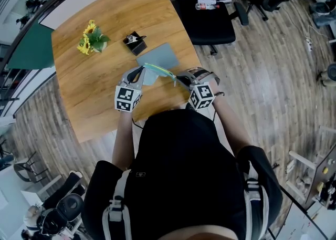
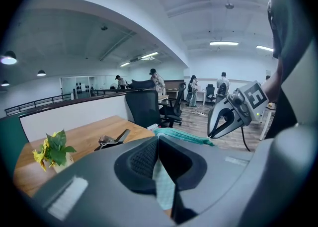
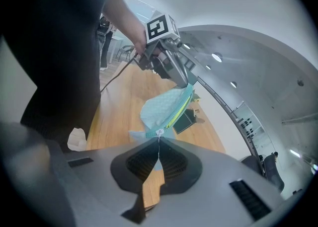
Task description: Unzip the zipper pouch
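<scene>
Left gripper [image 2: 158, 139] shut tight on one end of the teal zipper pouch [image 3: 161, 109], right gripper [image 3: 159, 141] nipping what looks like the zipper pull [image 3: 159, 132]. The pouch hangs stretched between them above the wooden table [image 1: 94, 92] (near its front edge). A tug off the zipper's line could slip the thin pull free.

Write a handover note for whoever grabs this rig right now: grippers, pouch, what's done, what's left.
Left gripper: shut on the fabric at one end of the zipper pouch.
Right gripper: shut on the zipper pull at the pouch's other end.
Pouch: held in the air between the two grippers, over the wooden table.
Done: both grips are set.
Left: the yellow-green teeth look closed along the visible length, but I cannot tell for sure. Check that, then probably run the pull along the teeth while the left holds firm.
</scene>
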The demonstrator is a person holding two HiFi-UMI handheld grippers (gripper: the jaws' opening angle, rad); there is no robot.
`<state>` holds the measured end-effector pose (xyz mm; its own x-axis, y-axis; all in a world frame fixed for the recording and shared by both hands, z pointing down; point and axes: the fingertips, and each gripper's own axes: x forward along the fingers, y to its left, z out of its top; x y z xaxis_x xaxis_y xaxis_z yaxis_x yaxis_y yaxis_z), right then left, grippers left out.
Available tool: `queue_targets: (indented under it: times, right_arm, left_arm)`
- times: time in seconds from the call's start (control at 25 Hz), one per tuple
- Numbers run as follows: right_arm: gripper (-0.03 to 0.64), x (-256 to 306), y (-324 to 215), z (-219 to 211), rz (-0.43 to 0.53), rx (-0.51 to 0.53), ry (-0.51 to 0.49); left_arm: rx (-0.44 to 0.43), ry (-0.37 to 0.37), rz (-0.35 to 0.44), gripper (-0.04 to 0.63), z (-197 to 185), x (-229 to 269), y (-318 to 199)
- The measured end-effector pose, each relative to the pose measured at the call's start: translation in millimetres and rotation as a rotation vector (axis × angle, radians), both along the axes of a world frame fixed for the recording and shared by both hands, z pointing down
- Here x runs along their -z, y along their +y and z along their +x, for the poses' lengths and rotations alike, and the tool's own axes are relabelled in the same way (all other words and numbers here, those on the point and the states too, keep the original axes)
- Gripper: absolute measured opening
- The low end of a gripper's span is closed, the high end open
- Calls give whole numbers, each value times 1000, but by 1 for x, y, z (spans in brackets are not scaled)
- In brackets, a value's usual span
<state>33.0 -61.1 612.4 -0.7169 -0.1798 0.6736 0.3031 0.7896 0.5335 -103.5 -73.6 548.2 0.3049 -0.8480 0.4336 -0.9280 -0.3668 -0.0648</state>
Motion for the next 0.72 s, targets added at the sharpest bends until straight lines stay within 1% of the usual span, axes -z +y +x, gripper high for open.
queue_targets:
  times: [0.2, 0.6, 0.72]
  right_arm:
    - [6, -5, 0, 6, -8, -8, 8]
    - [8, -7, 0, 8, -19, -18, 1]
    - [9, -7, 0, 8, -43, -28, -15]
  left_arm:
    - [27, 14, 3, 9, -9, 1, 1]
    - [38, 26, 2, 9, -10, -1, 3]
    - [41, 71, 8, 9, -10, 1, 3]
